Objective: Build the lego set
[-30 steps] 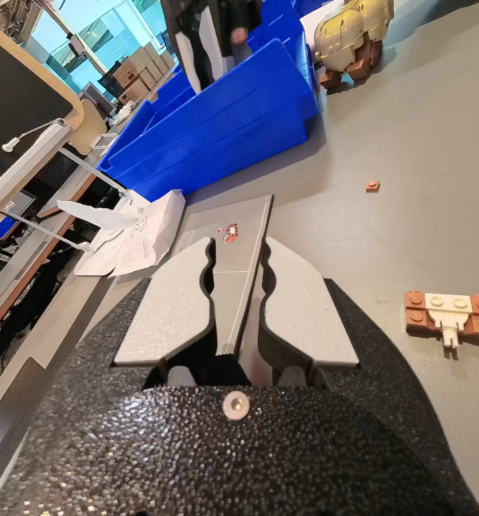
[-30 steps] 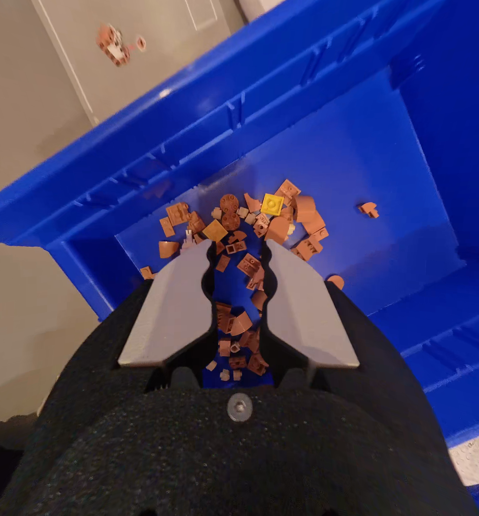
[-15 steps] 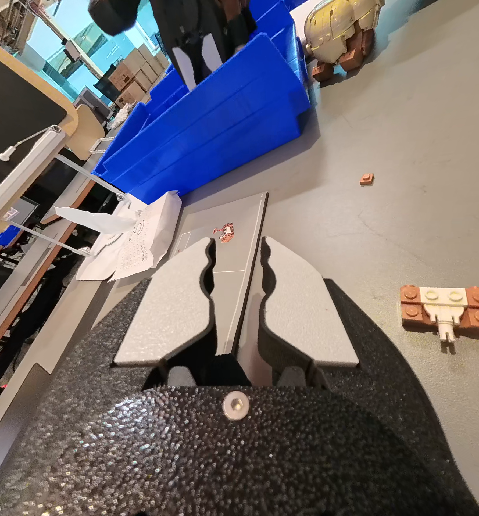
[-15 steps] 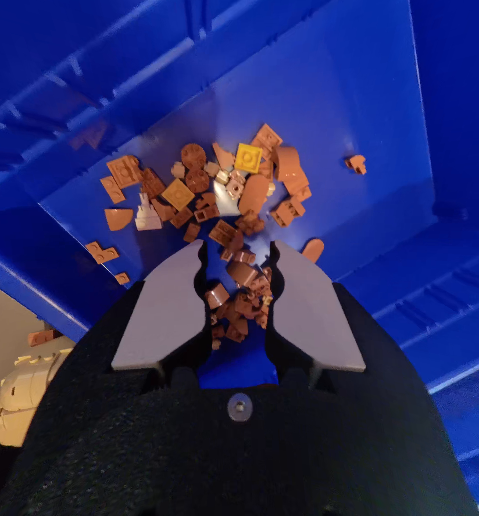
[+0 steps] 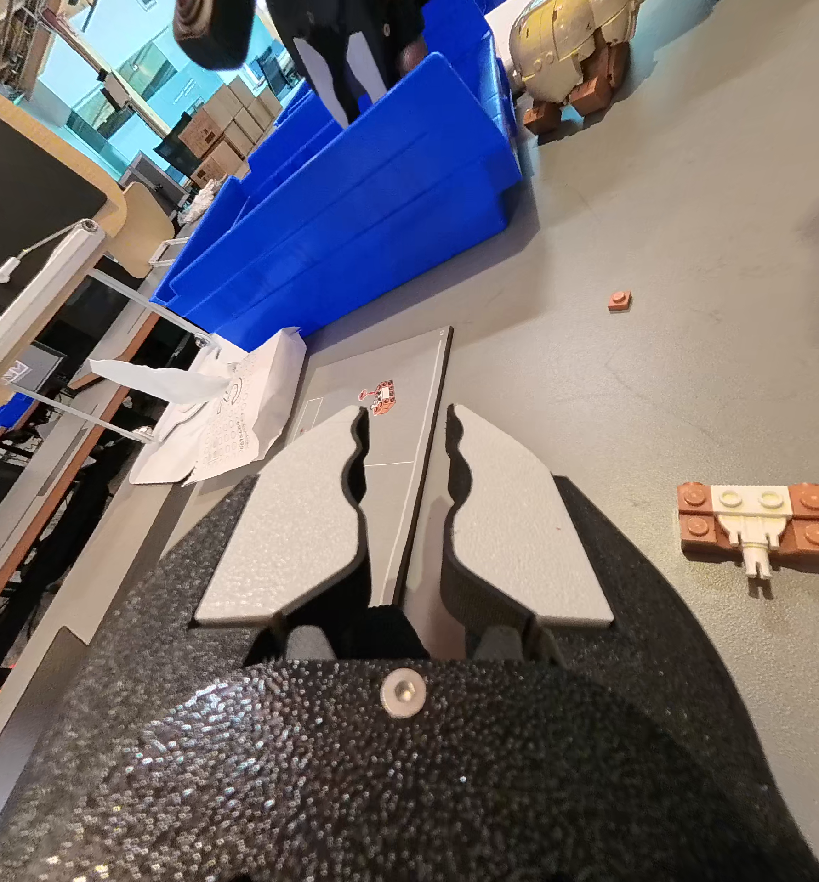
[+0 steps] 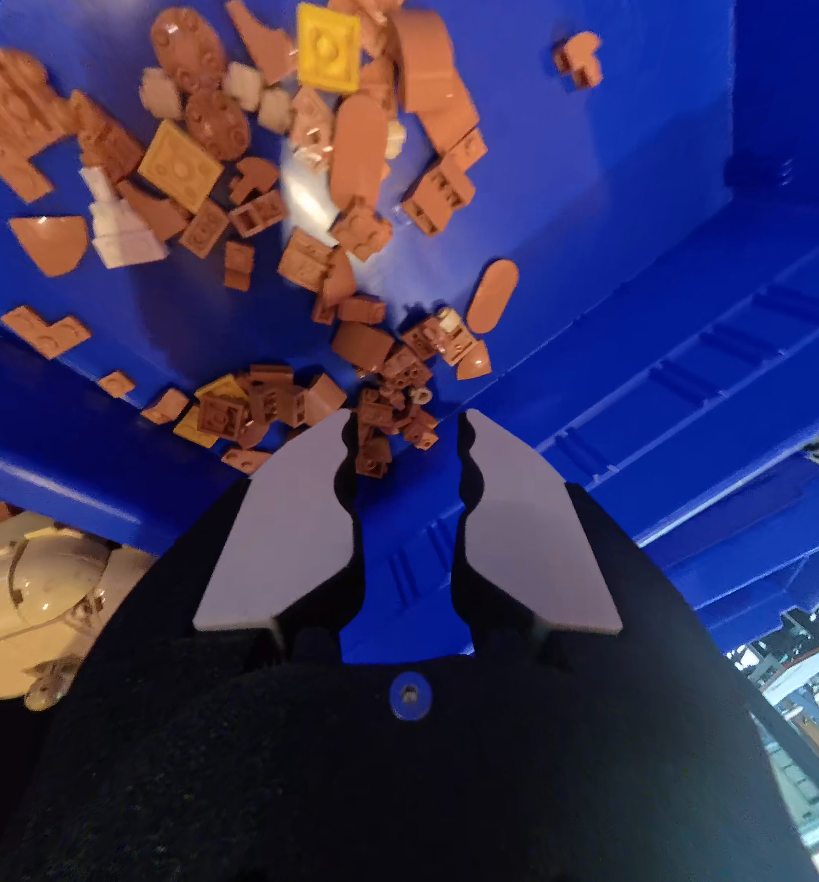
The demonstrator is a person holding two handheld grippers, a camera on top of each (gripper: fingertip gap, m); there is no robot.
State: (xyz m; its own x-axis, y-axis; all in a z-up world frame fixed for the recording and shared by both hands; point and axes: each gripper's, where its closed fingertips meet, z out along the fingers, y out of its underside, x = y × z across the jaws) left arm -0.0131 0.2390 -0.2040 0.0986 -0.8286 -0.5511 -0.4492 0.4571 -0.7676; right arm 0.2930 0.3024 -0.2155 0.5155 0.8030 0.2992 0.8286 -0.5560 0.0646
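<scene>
We are holding the left gripper (image 5: 405, 415) low over the grey table (image 5: 660, 382), its fingers parted and gripping nothing, above the edge of a grey booklet (image 5: 388, 372), with a brown and white brick assembly (image 5: 756, 520) lying to its right. Farther off, we are hovering the right gripper (image 6: 405, 420) inside a blue bin (image 6: 684, 334), jaws standing open with nothing pinched, a clump of small brown bricks (image 6: 388, 410) sitting just beyond the tips and nearer the left finger.

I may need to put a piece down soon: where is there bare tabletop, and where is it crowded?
Bare grey table lies between the blue bin, the single brown stud plate and the brown-and-white assembly. The booklet and white paper bag fill the left side. Inside the bin, bricks are crowded; its floor right of the lone brown piece is bare.
</scene>
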